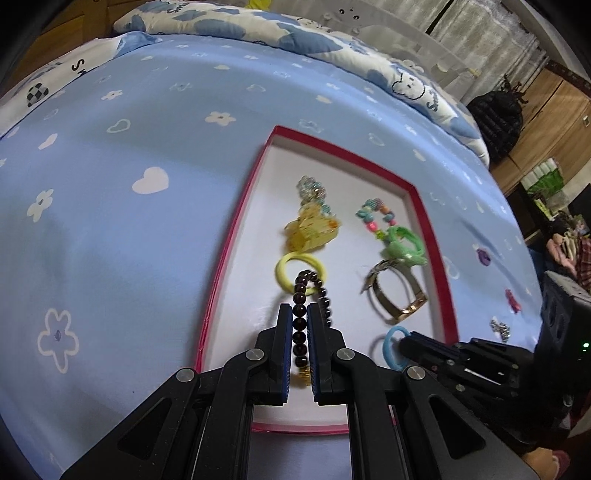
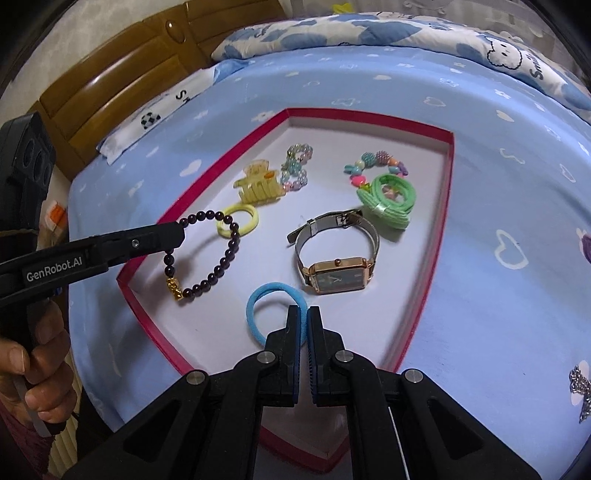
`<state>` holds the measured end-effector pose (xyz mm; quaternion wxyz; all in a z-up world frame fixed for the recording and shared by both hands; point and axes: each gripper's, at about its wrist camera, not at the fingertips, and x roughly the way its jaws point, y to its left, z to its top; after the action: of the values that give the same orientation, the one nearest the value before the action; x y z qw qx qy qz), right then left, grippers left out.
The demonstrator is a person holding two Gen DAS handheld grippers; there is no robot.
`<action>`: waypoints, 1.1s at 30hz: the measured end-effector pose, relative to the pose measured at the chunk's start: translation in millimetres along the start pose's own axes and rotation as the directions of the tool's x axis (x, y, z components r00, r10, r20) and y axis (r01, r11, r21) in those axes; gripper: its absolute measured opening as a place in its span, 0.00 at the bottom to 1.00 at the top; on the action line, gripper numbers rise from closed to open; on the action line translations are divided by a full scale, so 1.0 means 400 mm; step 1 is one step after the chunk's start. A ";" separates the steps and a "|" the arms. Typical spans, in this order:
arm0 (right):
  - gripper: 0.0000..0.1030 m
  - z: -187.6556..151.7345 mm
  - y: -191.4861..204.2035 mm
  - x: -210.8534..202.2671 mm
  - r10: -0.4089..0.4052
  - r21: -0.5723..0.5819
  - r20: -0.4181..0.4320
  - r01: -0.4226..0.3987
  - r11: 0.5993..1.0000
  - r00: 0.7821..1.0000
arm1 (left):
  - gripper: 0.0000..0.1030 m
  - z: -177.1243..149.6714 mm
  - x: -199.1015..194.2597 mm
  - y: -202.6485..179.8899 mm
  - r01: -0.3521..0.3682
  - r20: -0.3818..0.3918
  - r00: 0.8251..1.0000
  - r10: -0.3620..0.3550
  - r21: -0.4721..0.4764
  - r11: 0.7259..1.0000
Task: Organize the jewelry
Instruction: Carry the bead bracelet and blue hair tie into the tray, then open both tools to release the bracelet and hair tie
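A red-rimmed box (image 1: 236, 236) (image 2: 448, 177) with a white floor lies on the blue bed sheet. My left gripper (image 1: 303, 308) (image 2: 183, 229) is shut on a dark bead bracelet (image 1: 301, 291) (image 2: 225, 258) with a gold charm, which hangs over the box's left side. My right gripper (image 2: 303, 310) (image 1: 402, 338) is shut on a blue hair tie (image 2: 271, 299) (image 1: 391, 347), low over the box's near end. Inside lie a yellow hair tie (image 2: 240, 219) (image 1: 291, 264), a yellow claw clip (image 2: 258, 184) (image 1: 310, 230), a gold-faced watch (image 2: 340, 275) (image 1: 399, 295), green hair ties (image 2: 388, 199) (image 1: 402, 247) and two pastel bead bracelets (image 2: 295, 166) (image 2: 373, 166).
Outside the box on the sheet to the right lie a silver bow clip (image 2: 581, 387) (image 1: 500, 328) and small purple and pink pieces (image 1: 484, 256) (image 1: 513, 301). A patterned quilt (image 2: 369, 33) lies along the far side, next to a wooden headboard (image 2: 122, 81). A hand (image 2: 33, 369) grips the left tool.
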<state>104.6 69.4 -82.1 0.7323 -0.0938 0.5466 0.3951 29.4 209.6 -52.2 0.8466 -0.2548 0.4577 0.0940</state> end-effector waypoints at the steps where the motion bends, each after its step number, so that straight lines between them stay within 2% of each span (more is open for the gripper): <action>1: 0.04 0.001 0.004 0.003 -0.001 -0.002 -0.003 0.001 1.000 1.000 | 0.06 0.000 0.005 0.000 -0.007 -0.005 1.000 0.007 0.001 1.000; 11: 0.08 0.008 0.006 0.005 0.004 -0.004 -0.003 -0.004 1.000 1.000 | 0.09 -0.003 0.039 0.006 -0.037 -0.041 0.998 0.037 -0.008 0.999; 15: 0.11 0.006 0.001 0.002 0.017 0.012 -0.001 -0.017 1.000 1.000 | 0.19 -0.003 0.036 0.006 -0.047 -0.030 0.998 0.047 -0.001 0.999; 17: 0.16 0.005 -0.003 -0.002 0.028 0.022 0.006 -0.028 0.999 1.000 | 0.19 -0.004 0.030 0.004 -0.051 -0.023 0.998 0.051 0.004 0.999; 22: 0.17 0.003 -0.012 -0.032 0.043 0.039 0.045 -0.045 0.998 0.998 | 0.20 -0.005 0.008 -0.002 -0.045 -0.005 0.999 0.045 0.002 0.999; 24: 0.21 0.002 -0.019 -0.048 0.046 0.054 0.068 -0.050 0.997 0.997 | 0.21 -0.007 -0.008 -0.009 -0.037 0.008 0.999 0.037 0.004 0.999; 26: 0.32 0.000 -0.031 -0.068 0.050 0.073 0.093 -0.057 0.996 0.994 | 0.23 -0.008 -0.020 -0.016 -0.029 0.016 0.999 0.029 0.008 1.000; 30: 0.36 -0.012 -0.065 -0.118 0.041 0.119 0.157 -0.061 0.991 0.987 | 0.46 -0.010 -0.042 -0.036 -0.007 0.030 1.000 0.006 0.017 1.000; 33: 0.41 -0.025 -0.092 -0.155 0.021 0.154 0.205 -0.054 0.987 0.979 | 0.51 -0.013 -0.056 -0.060 0.008 0.039 0.999 -0.010 0.029 1.000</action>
<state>117.0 9.5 -42.5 0.7817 0.0157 0.5005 0.3717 22.4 188.0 -27.7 0.8594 -0.2427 0.4412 0.0885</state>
